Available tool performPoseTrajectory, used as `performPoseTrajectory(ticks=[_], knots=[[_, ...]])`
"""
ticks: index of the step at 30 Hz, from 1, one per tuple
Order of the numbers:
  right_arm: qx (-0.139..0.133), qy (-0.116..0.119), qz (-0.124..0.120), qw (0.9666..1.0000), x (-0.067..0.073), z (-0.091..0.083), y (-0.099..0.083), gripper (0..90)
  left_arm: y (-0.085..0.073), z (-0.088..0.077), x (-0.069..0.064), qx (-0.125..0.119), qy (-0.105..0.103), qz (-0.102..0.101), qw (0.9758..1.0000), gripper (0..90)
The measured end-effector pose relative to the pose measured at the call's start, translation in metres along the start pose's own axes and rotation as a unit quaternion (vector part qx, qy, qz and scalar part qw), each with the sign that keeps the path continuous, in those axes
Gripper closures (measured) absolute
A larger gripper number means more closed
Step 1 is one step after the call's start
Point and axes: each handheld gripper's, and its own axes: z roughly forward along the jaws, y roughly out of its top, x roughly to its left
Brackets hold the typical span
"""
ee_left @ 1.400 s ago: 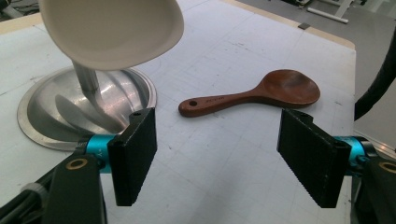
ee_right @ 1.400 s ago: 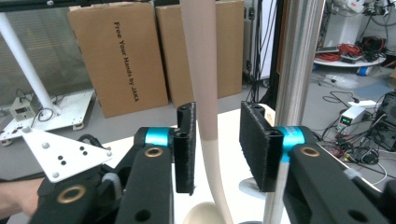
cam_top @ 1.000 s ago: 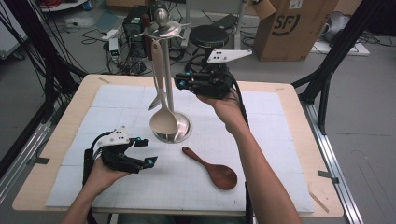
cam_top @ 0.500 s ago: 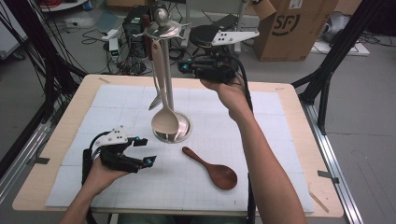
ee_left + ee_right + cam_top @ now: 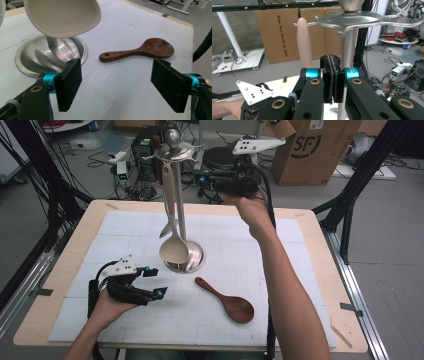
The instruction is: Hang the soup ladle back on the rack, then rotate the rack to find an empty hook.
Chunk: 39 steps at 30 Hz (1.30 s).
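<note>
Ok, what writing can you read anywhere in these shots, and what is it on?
"SF": cardboard box behind the table, high view.
"Free Your Hands by JAKA": cardboard box in the right gripper view.
Stamped mark on the brown spoon handle: too small to read.

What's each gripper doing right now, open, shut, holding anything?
Left gripper: jaws open, holding nothing.
Right gripper: jaws shut, nothing between them.

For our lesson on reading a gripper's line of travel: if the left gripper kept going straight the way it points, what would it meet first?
Probably the brown wooden spoon, lying ahead of the open left gripper; depth is uncertain.
</note>
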Motion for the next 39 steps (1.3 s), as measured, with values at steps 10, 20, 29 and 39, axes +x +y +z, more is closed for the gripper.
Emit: performPoseTrajectory(ticks=[10,20,29,39], knots=[[0.000,-0.005,-0.001,1.0000,-0.007,-0.001,0.004,89.7,0.000,0.000,0.001,0.000,0.000,0.002,1.0000,25.6],[-0.002,-0.010,-0.004,0.9999,-0.010,-0.005,0.006,89.7,0.000,-0.001,0.000,-0.001,0.000,0.001,1.0000,25.6],[-0.016,-0.016,-0.008,0.9997,-0.011,-0.012,0.012,89.7,0.000,0.000,0.000,0.001,-0.003,0.000,1.0000,25.6],[-0.020,-0.018,-0.018,0.9995,-0.007,-0.012,0.016,89.7,0.000,-0.001,-0.001,-0.001,-0.002,0.001,1.0000,25.6]])
